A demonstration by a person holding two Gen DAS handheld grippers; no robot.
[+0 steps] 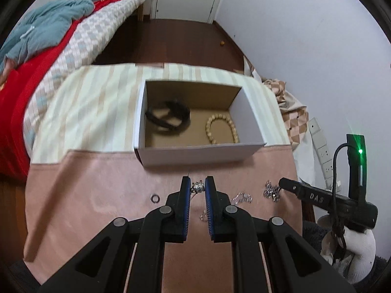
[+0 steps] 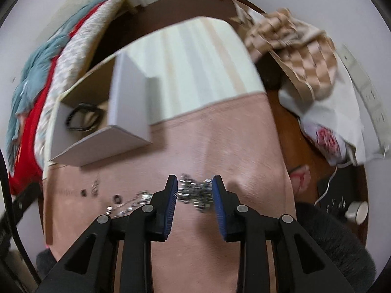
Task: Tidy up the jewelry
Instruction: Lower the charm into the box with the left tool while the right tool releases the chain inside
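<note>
So the silver ring (image 1: 197, 187) is pinched between the pads of the left claw (image 1: 197, 187), just short of the white cardboard box (image 1: 198, 155) at 12 o'clock. Inside the box: a black band (image 1: 168, 118) on the left, a wooden bead bracelet (image 1: 222, 129) on the right. More silver chain bits (image 1: 243, 198) and a small ring (image 1: 155, 198) lie loose on the pink cloth (image 1: 97, 183) over the table. Bed (image 1: 61, 39) at 10 o'clock, white wall at 2. The right claw (image 2: 194, 190) is half spread around a blurry pile of chain (image 2: 195, 193); can't tell if it's gripping.
</note>
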